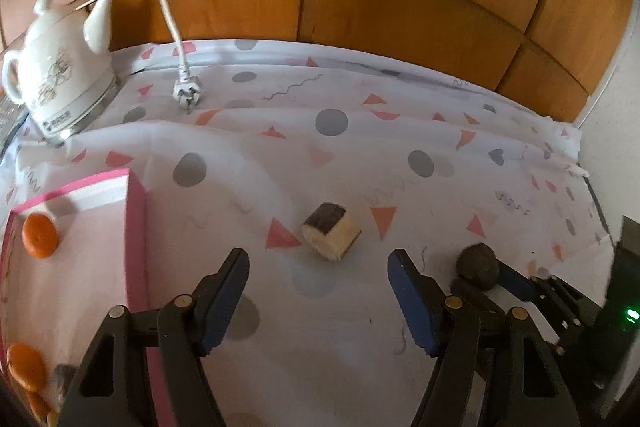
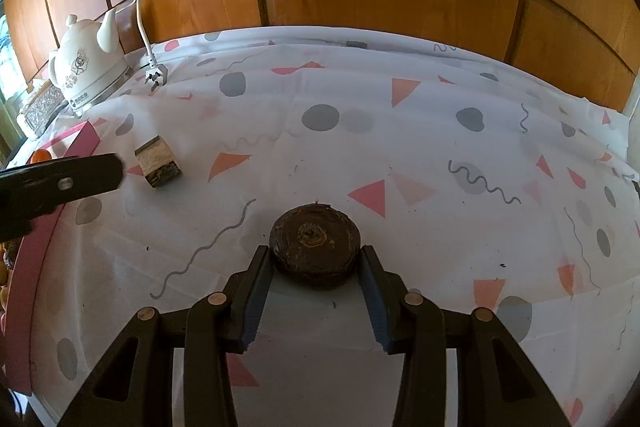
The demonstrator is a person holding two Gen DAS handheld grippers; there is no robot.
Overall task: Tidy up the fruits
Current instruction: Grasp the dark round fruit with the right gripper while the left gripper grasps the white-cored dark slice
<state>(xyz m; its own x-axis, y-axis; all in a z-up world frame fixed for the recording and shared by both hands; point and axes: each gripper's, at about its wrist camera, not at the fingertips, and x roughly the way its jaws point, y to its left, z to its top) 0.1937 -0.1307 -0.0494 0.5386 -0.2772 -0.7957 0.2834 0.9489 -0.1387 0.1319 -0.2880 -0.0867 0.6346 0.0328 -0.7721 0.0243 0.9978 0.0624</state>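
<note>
A dark brown round fruit sits on the patterned tablecloth, and my right gripper is shut on it, one pad pressed against each side. The left wrist view shows the same fruit at the right, held in the right gripper. My left gripper is open with nothing between its fingers. A cut chunk with pale flesh and dark skin lies just beyond its tips. At the left is a pink tray holding oranges and other small fruit.
A white ceramic kettle stands at the back left, its cord and plug lying on the cloth. Wooden panels run behind the table. A black device with a green light is at the right edge. A glittery box sits beside the kettle.
</note>
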